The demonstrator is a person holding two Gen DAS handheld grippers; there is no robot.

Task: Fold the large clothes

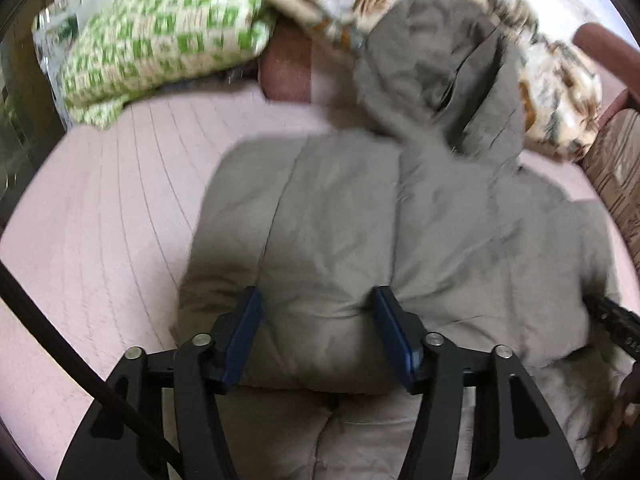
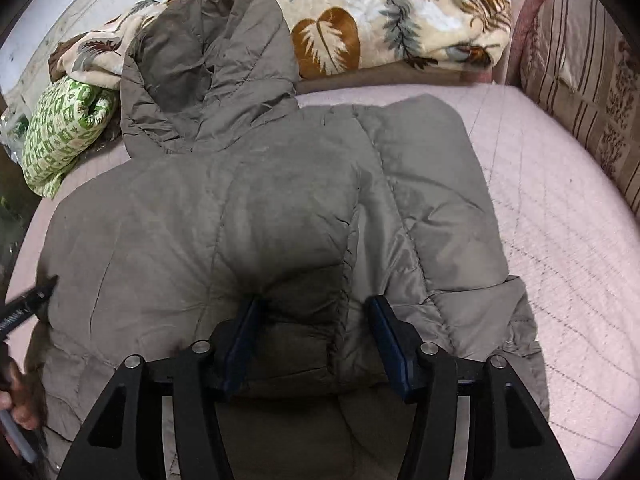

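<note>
A large grey-brown padded hooded jacket lies spread on a pink quilted bed, hood toward the far side. It also shows in the left wrist view, blurred. My left gripper is open, its blue pads straddling a puffy fold of the jacket's lower part. My right gripper is open over a raised fold of the jacket, pads on either side of it. The left gripper's tip shows at the jacket's left edge in the right wrist view.
A green-and-white patterned pillow lies at the far left of the bed. A cream leaf-print blanket is bunched behind the hood. A striped cushion and sofa arm stand at the right.
</note>
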